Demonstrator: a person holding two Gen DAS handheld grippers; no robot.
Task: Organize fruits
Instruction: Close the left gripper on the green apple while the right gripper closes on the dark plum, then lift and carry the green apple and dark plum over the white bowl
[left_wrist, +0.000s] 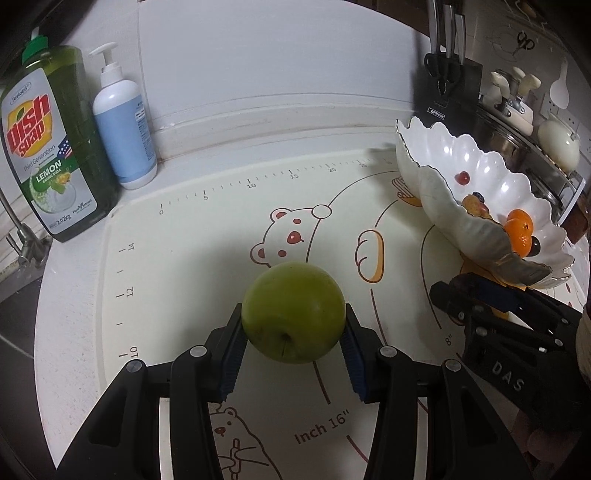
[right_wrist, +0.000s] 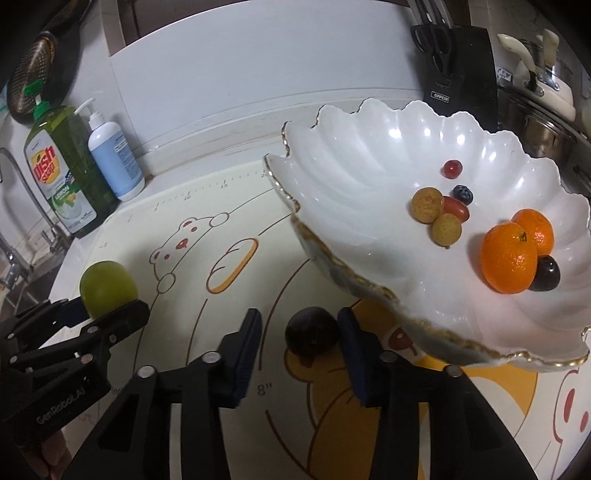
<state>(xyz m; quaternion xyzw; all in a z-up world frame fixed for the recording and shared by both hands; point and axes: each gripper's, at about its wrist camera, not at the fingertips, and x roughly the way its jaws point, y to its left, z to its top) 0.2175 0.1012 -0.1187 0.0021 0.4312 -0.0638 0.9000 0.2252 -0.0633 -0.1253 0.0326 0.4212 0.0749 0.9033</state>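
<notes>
My left gripper (left_wrist: 293, 326) is shut on a green apple (left_wrist: 293, 312) over the cartoon mat; both also show at the left of the right wrist view, the apple (right_wrist: 108, 283) between the left gripper's jaws (right_wrist: 107, 310). My right gripper (right_wrist: 301, 334) is open around a dark plum (right_wrist: 312, 332) that lies on the mat, near its right finger, with a gap to the left one. The white scalloped bowl (right_wrist: 354, 158) stands just beyond, holding two oranges (right_wrist: 509, 258), a dark plum (right_wrist: 546, 274), two longans (right_wrist: 428, 205), a blueberry and small red fruits.
A dish soap bottle (left_wrist: 48, 147) and a pump bottle (left_wrist: 123, 125) stand at the back left by the sink tap (right_wrist: 22, 206). A black knife block (right_wrist: 460, 70) and pots (right_wrist: 543, 122) stand behind the bowl. The mat (left_wrist: 207, 258) covers the counter.
</notes>
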